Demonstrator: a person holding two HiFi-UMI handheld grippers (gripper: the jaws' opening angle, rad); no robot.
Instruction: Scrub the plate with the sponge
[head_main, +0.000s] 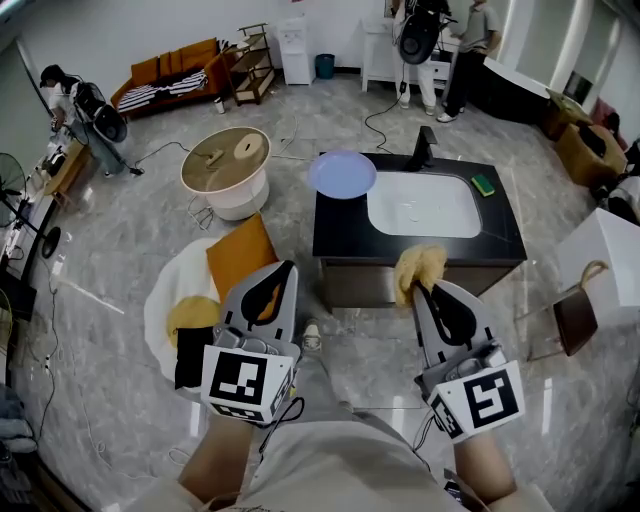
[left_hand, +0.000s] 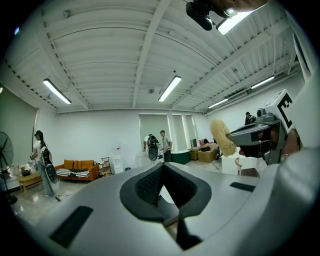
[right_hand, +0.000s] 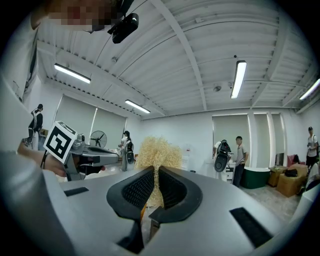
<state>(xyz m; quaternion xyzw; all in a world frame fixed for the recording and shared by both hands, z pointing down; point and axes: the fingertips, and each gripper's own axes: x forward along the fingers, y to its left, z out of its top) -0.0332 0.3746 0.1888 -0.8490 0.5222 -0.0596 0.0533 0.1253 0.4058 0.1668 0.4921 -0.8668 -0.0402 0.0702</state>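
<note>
head view: person stands short of a black worktop (head_main: 500, 240) with a white basin (head_main: 422, 205) set in it; the plate (head_main: 342, 173), pale blue and round, seems to lie flat on the worktop's far left corner, just beside the basin, its rim apparently a little past the worktop edge; nothing touches it

right gripper (head_main: 418, 288): jaws closed on the sponge (head_main: 420, 265), a yellow fibrous tuft; the right gripper view shows the pads pinching its lower part, with the bulk sticking out past the tips; left gripper (head_main: 288, 268): jaws closed, and the left gripper view shows nothing between them

key relation: the plate lies ahead of both grippers and between their lines, up and to the left of the sponge in the head view and up and slightly right of the left tips; both are well apart from it; the sponge is about at the worktop's near edge; the left gripper is off the worktop's left side, over the floor; the plate is round, so no long axis to line up with; neither hand looks clearly nearer

judgement: scrubbing not yet begun, this is the approach stage; the sponge likely has to go forward and leftward across the basin's corner to the plate; the empty left gripper looks placed to steady the rim; a green pad (head_main: 483, 184) sits at the basin's right, unused
</note>
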